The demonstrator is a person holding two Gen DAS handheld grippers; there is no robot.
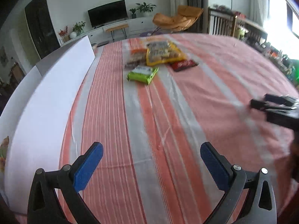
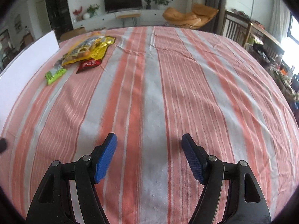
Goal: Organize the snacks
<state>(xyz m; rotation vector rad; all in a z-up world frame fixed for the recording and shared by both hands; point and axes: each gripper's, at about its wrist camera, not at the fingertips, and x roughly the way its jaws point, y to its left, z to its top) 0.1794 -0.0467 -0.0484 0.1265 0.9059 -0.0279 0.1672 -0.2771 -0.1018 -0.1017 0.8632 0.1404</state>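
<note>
Green snack packet (image 1: 143, 74) lies well ahead at twelve o'clock of the wide-open, empty left gripper (image 1: 151, 165); right gripper (image 2: 149, 155) gapes empty; white box (image 1: 46, 100) at nine o'clock, contents hidden.

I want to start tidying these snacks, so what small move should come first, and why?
Probably ease the left gripper forward toward the green packet. Both grippers are open and empty, and that packet lies nearest, apart from the yellow bag and red packet on the striped cloth.
</note>
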